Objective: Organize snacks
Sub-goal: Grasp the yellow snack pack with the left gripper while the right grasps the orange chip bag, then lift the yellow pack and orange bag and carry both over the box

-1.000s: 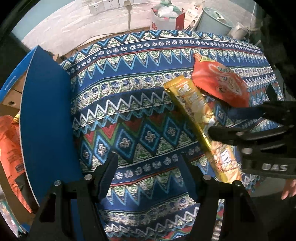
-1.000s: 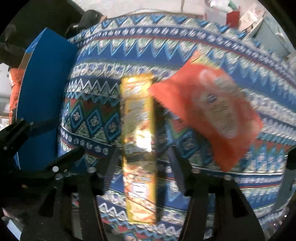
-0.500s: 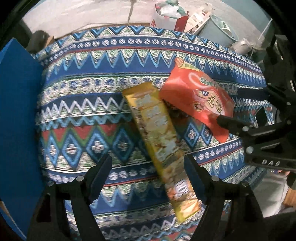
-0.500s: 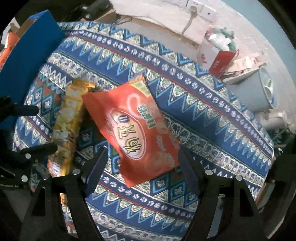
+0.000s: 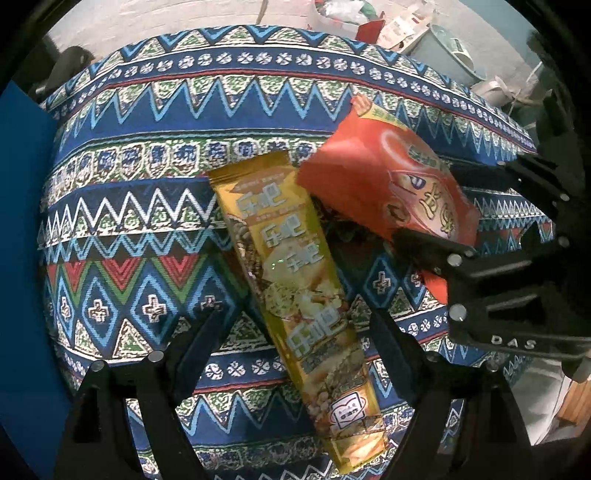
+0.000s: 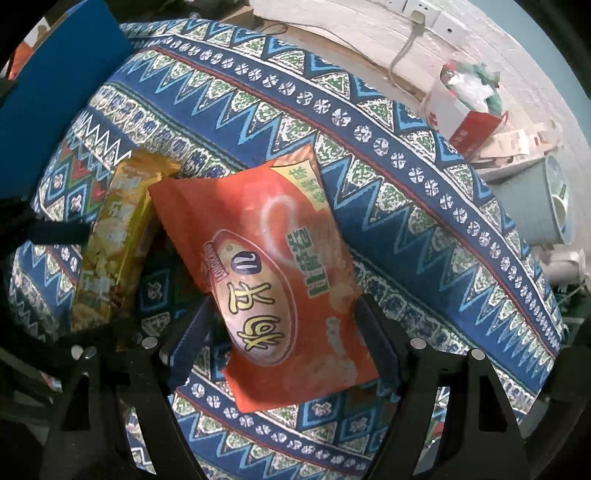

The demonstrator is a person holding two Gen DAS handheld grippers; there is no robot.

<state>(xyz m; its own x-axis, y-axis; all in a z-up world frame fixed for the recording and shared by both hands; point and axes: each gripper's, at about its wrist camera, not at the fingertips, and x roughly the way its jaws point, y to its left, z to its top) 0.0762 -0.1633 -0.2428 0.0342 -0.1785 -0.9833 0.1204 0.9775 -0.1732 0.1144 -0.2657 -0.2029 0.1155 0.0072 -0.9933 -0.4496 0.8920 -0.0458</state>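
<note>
A long yellow snack pack (image 5: 291,273) lies slanted on the patterned cloth (image 5: 140,229). My left gripper (image 5: 297,317) points down over its lower half. Its jaws are opening and straddle the pack without touching it. A red chip bag (image 6: 273,266) lies beside the yellow pack (image 6: 114,243), with one corner over the pack's top end. My right gripper (image 6: 282,310) is open around the bag's lower half, its fingertips close beside the bag's edges. In the left wrist view the right gripper (image 5: 443,206) reaches in from the right over the red bag (image 5: 388,184).
A blue box flap (image 5: 22,240) stands at the cloth's left edge, also the blue flap (image 6: 59,74) in the right wrist view. Beyond the far edge are a red-and-white box of wrappers (image 6: 461,110), a pale blue bin (image 6: 535,206) and a wall socket strip (image 6: 424,14).
Both grippers opened wider and sank toward the cloth. The left one shifted right until the yellow pack lay between its fingers. The right one moved from the yellow pack to the red bag.
</note>
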